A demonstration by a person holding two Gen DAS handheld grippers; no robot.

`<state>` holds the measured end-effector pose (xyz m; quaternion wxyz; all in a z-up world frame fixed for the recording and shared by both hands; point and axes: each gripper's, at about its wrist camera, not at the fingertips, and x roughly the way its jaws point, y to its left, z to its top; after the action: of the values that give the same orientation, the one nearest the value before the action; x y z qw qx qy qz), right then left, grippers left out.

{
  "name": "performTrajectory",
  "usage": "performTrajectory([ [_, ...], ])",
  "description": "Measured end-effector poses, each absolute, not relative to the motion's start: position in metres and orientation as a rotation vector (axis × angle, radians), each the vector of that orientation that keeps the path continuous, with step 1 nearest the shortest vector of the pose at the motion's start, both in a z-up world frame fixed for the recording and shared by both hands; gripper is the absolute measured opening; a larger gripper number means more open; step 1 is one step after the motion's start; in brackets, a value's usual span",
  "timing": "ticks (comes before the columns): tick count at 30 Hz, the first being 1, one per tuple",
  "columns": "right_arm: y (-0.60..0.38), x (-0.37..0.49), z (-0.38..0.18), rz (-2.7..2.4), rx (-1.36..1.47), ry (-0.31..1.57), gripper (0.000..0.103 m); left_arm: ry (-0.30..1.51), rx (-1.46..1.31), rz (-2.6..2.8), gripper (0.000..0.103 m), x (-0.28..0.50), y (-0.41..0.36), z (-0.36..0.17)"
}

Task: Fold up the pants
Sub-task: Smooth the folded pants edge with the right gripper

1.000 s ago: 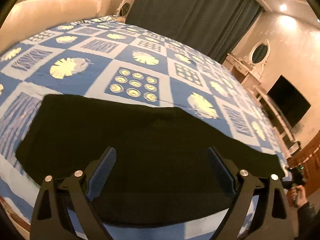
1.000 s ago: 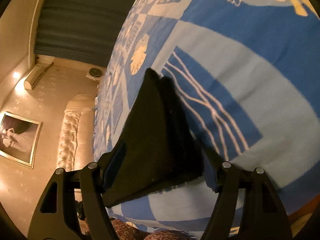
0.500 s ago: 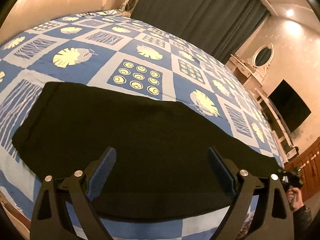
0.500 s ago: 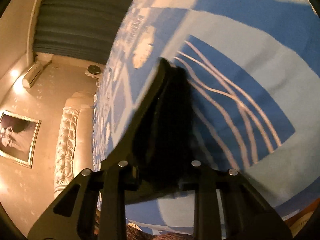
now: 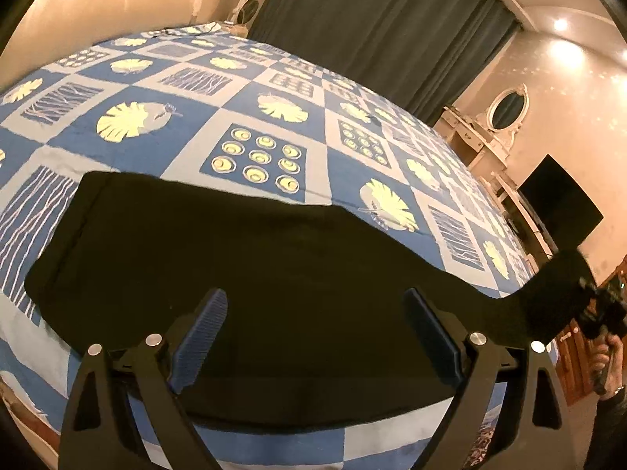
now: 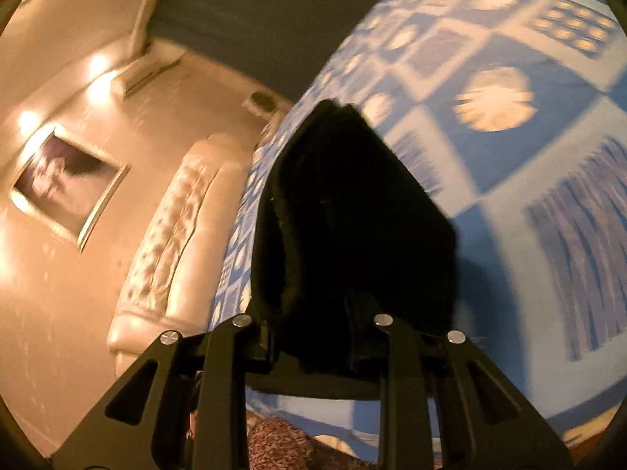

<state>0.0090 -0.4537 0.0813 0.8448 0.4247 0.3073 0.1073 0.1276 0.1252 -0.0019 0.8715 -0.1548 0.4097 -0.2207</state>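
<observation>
Black pants (image 5: 243, 282) lie spread across a blue patchwork bedspread (image 5: 250, 117). The right gripper (image 6: 321, 337), its jaws having just closed, is clenched on the pants' leg end and holds it raised off the bed, tilted slightly downward. The left gripper (image 5: 313, 333) hangs above the pants near the bed's edge, angled down, jaws spread wide and grasping nothing.

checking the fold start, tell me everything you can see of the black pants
The black pants look like soft, matte dark fabric, laid flat lengthwise across the blue patterned bedspread. One end is lifted off the bed, pinched in the right hand-held gripper, whose jaws have just closed on the bunched layers. The left hand-held gripper hovers open over the middle, not visibly touching.
</observation>
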Motion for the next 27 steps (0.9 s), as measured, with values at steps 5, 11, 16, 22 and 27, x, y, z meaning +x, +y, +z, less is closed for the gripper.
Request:
performTrajectory([
  [5, -0.369, 0.054, 0.082, 0.289, 0.783, 0.748, 0.024, 0.842, -0.355, -0.457, 0.091, 0.129, 0.132, 0.004],
  [11, -0.28, 0.094, 0.041, 0.293, 0.659, 0.893, 0.024, 0.825, -0.384, -0.438, 0.091, 0.13, 0.144, 0.01],
  [16, -0.218, 0.113, 0.0, 0.263, 0.502, 0.992, 0.024, 0.823, -0.416, -0.422, 0.091, 0.131, 0.152, 0.01],
  [22, -0.169, 0.117, -0.037, 0.201, 0.36, 1.037, 0.024, 0.826, -0.421, -0.423, 0.091, 0.131, 0.152, 0.01],
  [27, -0.152, 0.121, -0.053, 0.18, 0.292, 1.054, 0.029, 0.836, -0.426, -0.418, 0.091, 0.129, 0.149, 0.007],
])
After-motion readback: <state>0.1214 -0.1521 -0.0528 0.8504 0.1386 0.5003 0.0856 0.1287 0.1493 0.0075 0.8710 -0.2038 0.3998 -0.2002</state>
